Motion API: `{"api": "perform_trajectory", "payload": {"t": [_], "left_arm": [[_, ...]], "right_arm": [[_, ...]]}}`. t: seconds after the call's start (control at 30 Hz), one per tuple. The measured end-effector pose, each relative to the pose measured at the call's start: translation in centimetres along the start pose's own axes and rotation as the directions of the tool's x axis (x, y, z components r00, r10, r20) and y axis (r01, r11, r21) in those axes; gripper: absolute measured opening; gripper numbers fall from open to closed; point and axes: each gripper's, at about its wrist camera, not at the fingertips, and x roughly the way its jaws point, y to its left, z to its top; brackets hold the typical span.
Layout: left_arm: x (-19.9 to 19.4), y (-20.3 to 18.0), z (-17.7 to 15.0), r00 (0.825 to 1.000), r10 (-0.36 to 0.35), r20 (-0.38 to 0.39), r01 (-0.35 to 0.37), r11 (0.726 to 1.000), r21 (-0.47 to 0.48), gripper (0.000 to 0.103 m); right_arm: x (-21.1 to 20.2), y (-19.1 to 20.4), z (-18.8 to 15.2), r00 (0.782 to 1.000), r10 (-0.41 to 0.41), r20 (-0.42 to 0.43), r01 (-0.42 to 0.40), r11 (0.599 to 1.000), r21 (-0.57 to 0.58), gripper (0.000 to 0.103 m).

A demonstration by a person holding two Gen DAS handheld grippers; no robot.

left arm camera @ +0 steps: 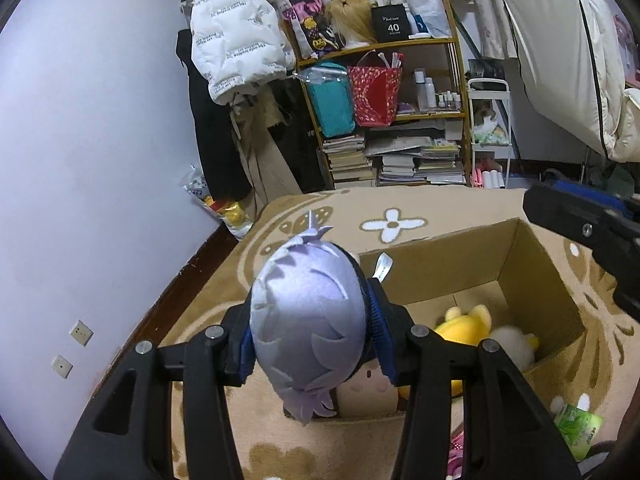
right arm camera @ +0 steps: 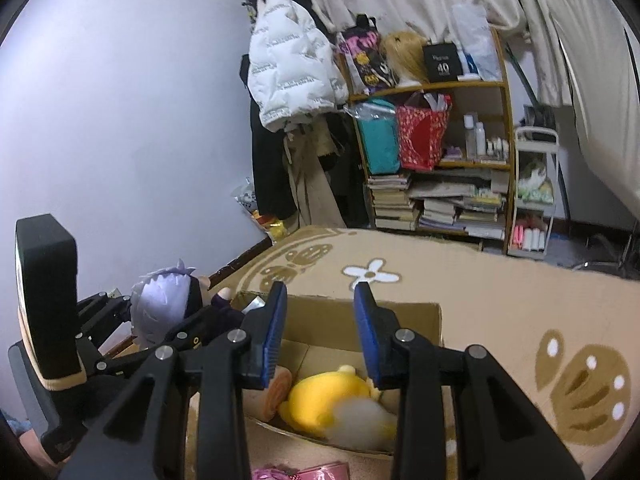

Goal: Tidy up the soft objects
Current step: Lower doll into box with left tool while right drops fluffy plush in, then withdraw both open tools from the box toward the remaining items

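My left gripper [left arm camera: 314, 320] is shut on the head of a plush doll [left arm camera: 308, 328] with lavender hair, holding it above the near left corner of an open cardboard box [left arm camera: 440, 264]. Inside the box lie a yellow plush [left arm camera: 464, 330], a white plush [left arm camera: 514, 346] and a beige one [left arm camera: 368, 394]. In the right wrist view, the doll [right arm camera: 164, 300] hangs at the left of the box [right arm camera: 328, 320]. My right gripper [right arm camera: 320, 314] stands open over the box with nothing between its blue pads, above the yellow plush [right arm camera: 324, 396]. One of its fingers [left arm camera: 580, 220] shows at the right of the left wrist view.
The box sits on a tan rug [right arm camera: 500, 300] with flower patterns. A green packet [left arm camera: 576, 428] and a pink item [right arm camera: 304, 472] lie on the rug near the box. A wall [left arm camera: 100, 160] runs along the left. A cluttered shelf [right arm camera: 432, 160] and a white cart [right arm camera: 534, 192] stand at the back.
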Motion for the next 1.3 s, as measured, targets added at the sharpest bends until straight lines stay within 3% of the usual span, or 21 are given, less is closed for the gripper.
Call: {"api": "perform_trajectory", "payload": {"t": [0.3,0.37,0.43,0.53,0.63,0.67,0.8,1.3], "left_arm": [[2.6,1.1,-0.9,0.996,-0.045,-0.077,0.038,0.996,-0.084,0.053],[2.6,1.3,-1.0,0.997,-0.033,-0.069,0.026,0.995,-0.096,0.065],[2.5,1.5,-1.1,0.998,-0.018,-0.066,0.012,0.995,-0.096,0.081],[2.1,1.8,-1.1,0.998,-0.002,-0.060,-0.004,0.995,-0.101,0.087],[1.9,2.3,-1.1,0.997,-0.009,-0.080,0.000,0.994,-0.113,0.102],[1.7,2.5,-1.1,0.997,-0.010,-0.077,0.000,0.993,-0.120,0.103],[1.1,3.2,-1.2,0.996,-0.010,-0.089,-0.001,0.992,-0.129,0.103],[-2.8,4.4,-3.4,0.994,-0.025,-0.109,0.010,0.990,-0.141,0.103]], "right_arm": [[1.6,-1.5,-1.6,0.997,-0.016,-0.072,0.019,0.999,0.043,0.037],[1.8,-1.7,-1.9,0.996,-0.022,-0.087,0.026,0.999,0.047,0.039],[1.9,-1.9,-2.1,0.995,-0.031,-0.094,0.036,0.998,0.053,0.050],[1.6,-2.0,-2.2,0.995,-0.039,-0.092,0.044,0.997,0.059,0.063],[1.1,-2.1,-2.2,0.994,-0.053,-0.094,0.059,0.996,0.062,0.088],[0.7,-2.1,-2.2,0.995,-0.059,-0.087,0.064,0.996,0.063,0.094],[-0.4,-2.2,-2.1,0.995,-0.063,-0.083,0.070,0.995,0.076,0.101],[-5.0,-2.4,-3.4,0.993,-0.063,-0.096,0.076,0.987,0.143,0.101]]}}
